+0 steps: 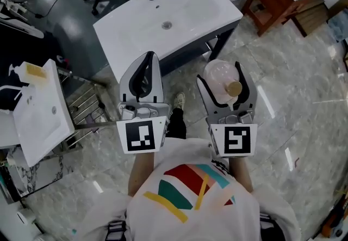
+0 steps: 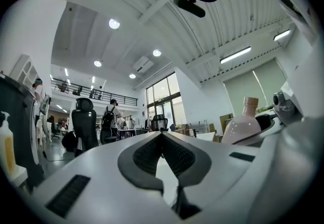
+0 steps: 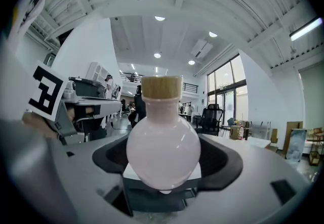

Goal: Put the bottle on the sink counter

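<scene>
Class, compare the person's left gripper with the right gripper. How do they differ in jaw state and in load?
The left gripper has its jaws together, while the right gripper has its jaws spread around the pink bottle. The left gripper carries nothing; the right gripper holds the pink bottle by its round body. Shared: both carry a square-marker cube, and both are held short of the white sink counter.

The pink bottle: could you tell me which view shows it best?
The right gripper view: the bottle fills the centre, held by the right gripper. The head view shows it from above; the left gripper view, small at the right.
</scene>
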`<state>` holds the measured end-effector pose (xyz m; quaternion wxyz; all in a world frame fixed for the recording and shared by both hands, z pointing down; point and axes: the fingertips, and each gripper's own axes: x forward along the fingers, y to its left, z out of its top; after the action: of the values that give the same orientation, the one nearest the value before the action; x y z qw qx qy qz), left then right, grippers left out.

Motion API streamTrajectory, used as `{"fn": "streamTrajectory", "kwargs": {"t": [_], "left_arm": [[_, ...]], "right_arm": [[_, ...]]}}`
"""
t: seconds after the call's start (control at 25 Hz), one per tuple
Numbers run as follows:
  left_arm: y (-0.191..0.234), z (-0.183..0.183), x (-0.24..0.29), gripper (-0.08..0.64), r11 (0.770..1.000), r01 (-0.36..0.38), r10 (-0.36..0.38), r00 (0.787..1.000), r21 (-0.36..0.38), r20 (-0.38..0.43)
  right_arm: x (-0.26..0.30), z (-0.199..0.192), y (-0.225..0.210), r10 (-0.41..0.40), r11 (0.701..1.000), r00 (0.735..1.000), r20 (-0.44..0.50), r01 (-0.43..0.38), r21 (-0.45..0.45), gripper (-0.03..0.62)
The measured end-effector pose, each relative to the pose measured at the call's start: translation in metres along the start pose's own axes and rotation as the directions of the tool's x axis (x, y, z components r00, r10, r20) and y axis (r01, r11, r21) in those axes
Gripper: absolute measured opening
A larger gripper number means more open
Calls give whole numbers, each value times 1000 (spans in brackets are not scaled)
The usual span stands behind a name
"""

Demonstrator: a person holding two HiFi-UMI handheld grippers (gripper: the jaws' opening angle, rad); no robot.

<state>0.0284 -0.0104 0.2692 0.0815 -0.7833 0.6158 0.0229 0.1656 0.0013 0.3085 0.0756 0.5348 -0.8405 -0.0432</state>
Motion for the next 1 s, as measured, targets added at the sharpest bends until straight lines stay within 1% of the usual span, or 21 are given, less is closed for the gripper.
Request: {"fn": "streamTrajectory", "kwargs": {"t": [0.12, 0.24, 0.44, 0.56, 0.64, 0.76, 0.84, 1.0], "left_arm": [[16, 2, 40, 15, 1000, 29, -29, 1000, -2, -3], [32, 7, 81, 15, 1000, 25, -25, 999, -3, 20], [60, -3, 139, 15, 1000, 28, -28, 999, -10, 20], [74, -9, 168, 15, 999, 36, -36, 999, 8, 15], [83, -14, 186, 15, 999, 39, -39, 999, 16, 14], [91, -19, 204, 15, 999, 32, -32, 999, 9, 9], [92, -21, 210, 15, 1000, 21, -21, 1000, 7, 2], [86, -22, 224, 15, 999, 13, -13, 1000, 37, -16]], "right_arm": [[39, 13, -10, -6, 1000, 1000, 19, 6, -25, 394], [79, 22, -23, -7, 1000, 1000, 21, 7, -4, 394], [145, 29, -41, -16, 1000, 1000, 25, 16, 0, 393], [177, 31, -48, -6, 1000, 1000, 11, 6, 9, 394], [194, 31, -50, 9, 1000, 1000, -1, -9, 26, 394], [211, 39, -55, 13, 999, 1000, 1, -13, 49, 394], [219, 44, -60, 22, 998, 1000, 21, -23, 54, 393], [229, 42, -74, 42, 996, 999, 13, -43, 74, 394]]}}
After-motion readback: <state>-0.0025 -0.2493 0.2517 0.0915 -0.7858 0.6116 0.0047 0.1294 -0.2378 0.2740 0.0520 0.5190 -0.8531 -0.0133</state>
